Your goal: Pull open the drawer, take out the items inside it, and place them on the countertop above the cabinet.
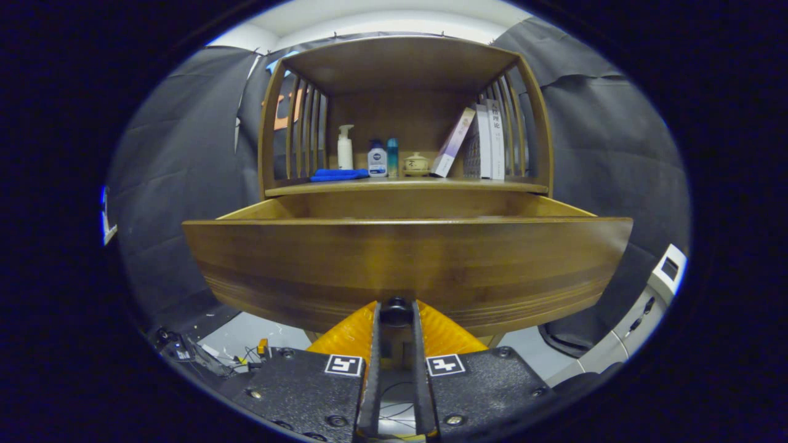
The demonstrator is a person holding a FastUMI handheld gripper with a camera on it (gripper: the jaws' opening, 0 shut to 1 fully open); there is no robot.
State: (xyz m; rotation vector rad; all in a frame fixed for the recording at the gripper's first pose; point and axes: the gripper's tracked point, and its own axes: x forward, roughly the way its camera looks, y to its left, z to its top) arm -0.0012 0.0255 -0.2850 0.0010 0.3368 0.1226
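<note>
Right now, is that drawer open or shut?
Open: the drawer juts out from under the shelf, its side walls showing. The gripper has its jaws closed on the knob.

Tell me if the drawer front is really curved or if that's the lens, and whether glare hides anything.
Gripper view: fisheye bows the drawer front, likely straight; the gripper closes on its dark knob; no strong glare, shelf bottles sharp, drawer interior hidden behind the front.

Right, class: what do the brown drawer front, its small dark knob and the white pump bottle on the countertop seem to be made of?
Brown drawer front: likely varnished wood, showing streaky grain and a soft sheen. Small dark knob, gripped between the fingers of the gripper: glossy, possibly metal or plastic, hard to tell. White pump bottle: probably smooth opaque plastic.
</note>
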